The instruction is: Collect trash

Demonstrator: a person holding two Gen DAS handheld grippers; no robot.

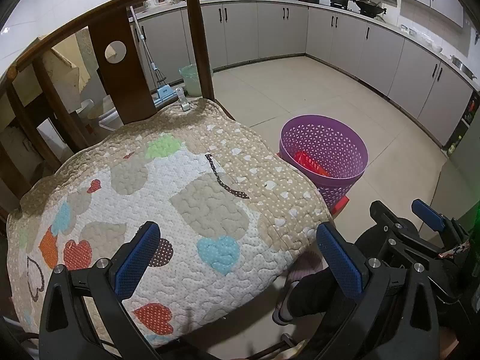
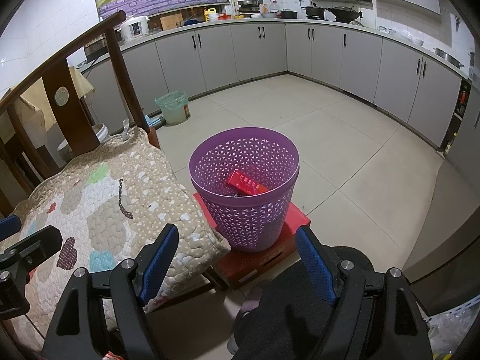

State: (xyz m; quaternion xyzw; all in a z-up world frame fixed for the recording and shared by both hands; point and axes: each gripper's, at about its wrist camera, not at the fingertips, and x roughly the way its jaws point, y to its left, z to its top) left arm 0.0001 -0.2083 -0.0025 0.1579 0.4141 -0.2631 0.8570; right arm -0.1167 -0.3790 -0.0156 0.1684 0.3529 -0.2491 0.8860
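Red carton (image 2: 246, 184) sits down inside the purple mesh wastebasket (image 2: 244, 192), lying tilted, its long axis running from upper left to lower right in the right wrist view, lower end toward the basket's right wall. The basket stands on a flat red box (image 2: 270, 258) on the tiled floor, just beside the quilted chair cushion (image 1: 168, 210). Left gripper (image 1: 237, 258) hovers over the cushion, jaws spread, nothing between them. Right gripper (image 2: 240, 264) is spread too, empty, aimed at the basket.
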